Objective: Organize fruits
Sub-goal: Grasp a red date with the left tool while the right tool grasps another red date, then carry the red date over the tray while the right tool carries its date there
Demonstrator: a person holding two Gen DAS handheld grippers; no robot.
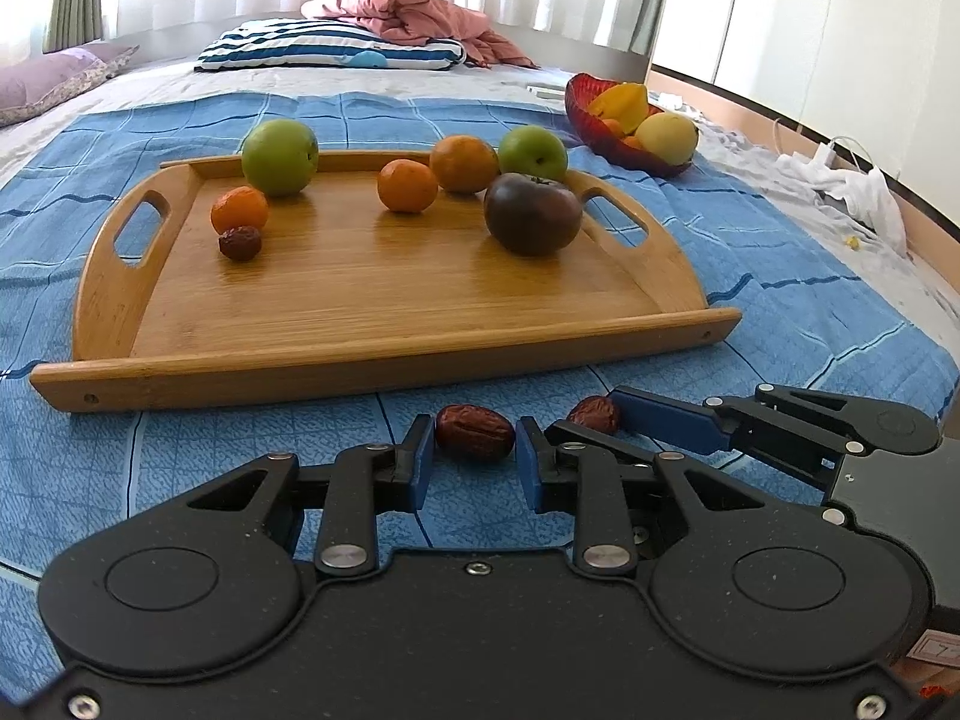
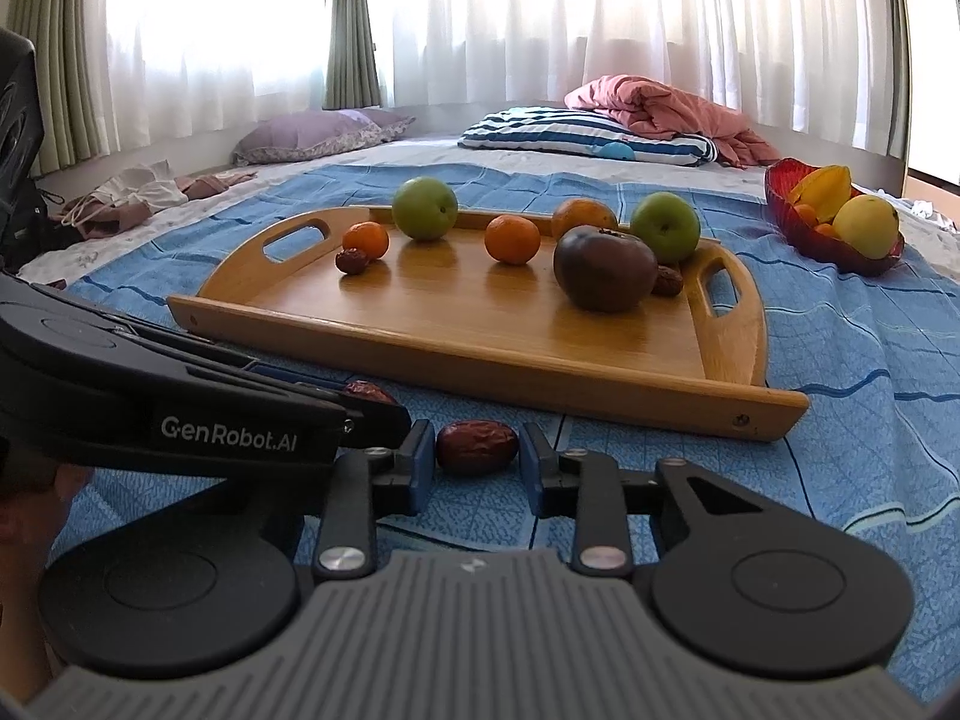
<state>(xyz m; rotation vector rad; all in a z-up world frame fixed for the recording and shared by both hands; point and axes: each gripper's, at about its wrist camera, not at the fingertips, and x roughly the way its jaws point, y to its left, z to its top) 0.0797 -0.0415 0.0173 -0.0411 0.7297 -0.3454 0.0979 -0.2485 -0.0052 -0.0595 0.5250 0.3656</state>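
A wooden tray (image 1: pixel 384 300) (image 2: pixel 480 324) on the blue blanket holds two green apples, three oranges, a dark tomato (image 1: pixel 533 213) (image 2: pixel 603 267) and small red dates. My left gripper (image 1: pixel 474 450) brackets a red date (image 1: pixel 474 431) lying on the blanket before the tray; the blue pads stand at its two ends. My right gripper (image 2: pixel 477 450) (image 1: pixel 585 420) brackets a second date (image 2: pixel 477 446) (image 1: pixel 594 413) the same way. Whether either pair of pads presses its date is unclear. The left gripper's date shows partly in the right wrist view (image 2: pixel 369 391).
A red bowl (image 1: pixel 618 138) (image 2: pixel 828 240) with a star fruit, a yellow fruit and small oranges sits at the far right. Pillows and a pink quilt (image 1: pixel 414 15) lie at the bed's far end. Clothes (image 2: pixel 120 201) lie at far left.
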